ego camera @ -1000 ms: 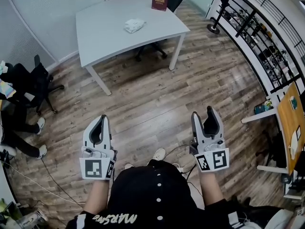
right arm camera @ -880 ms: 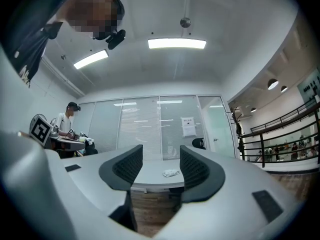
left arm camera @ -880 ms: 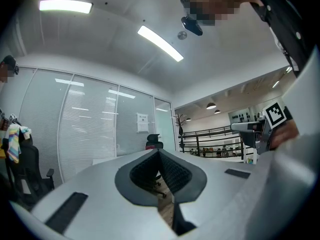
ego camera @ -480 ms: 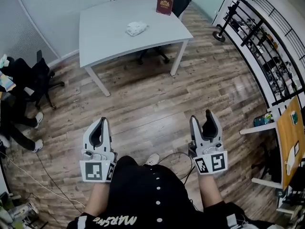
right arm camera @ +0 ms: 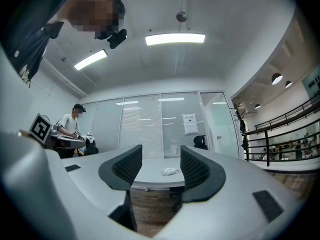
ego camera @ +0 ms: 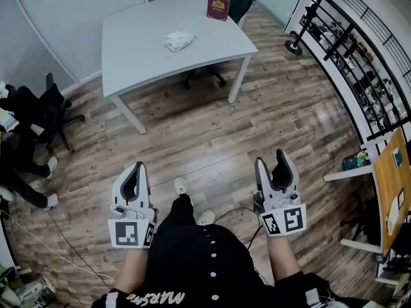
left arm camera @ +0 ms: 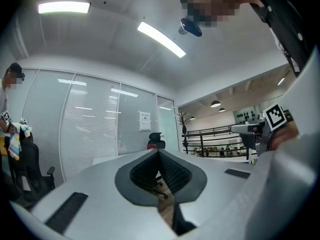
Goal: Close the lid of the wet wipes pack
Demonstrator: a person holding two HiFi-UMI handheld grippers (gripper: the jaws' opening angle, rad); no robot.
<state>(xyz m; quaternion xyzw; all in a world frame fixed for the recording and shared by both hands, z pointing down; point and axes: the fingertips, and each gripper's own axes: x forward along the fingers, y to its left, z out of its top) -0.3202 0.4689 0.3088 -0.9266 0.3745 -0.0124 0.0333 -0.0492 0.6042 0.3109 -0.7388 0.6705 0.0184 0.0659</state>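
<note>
Small white wet wipes pack (ego camera: 180, 40), well apart from me.
My left gripper (ego camera: 133, 171) has its jaws together, my right gripper (ego camera: 276, 166) has them apart; the pack seems soft and light, so I press only the lid.

I see a glossy brown wood-plank floor (ego camera: 289, 120) mid-frame, a smooth matt pale grey table top (ego camera: 135, 47) upper left, and ribbed black pads (right arm camera: 128, 166) on my matt grey plastic right gripper (right arm camera: 161, 164).

Black top (ego camera: 192, 268) with white buttons (ego camera: 214, 249) and white lettering (ego camera: 154, 295), black trousers (ego camera: 183, 212), white shoes (ego camera: 182, 186).
</note>
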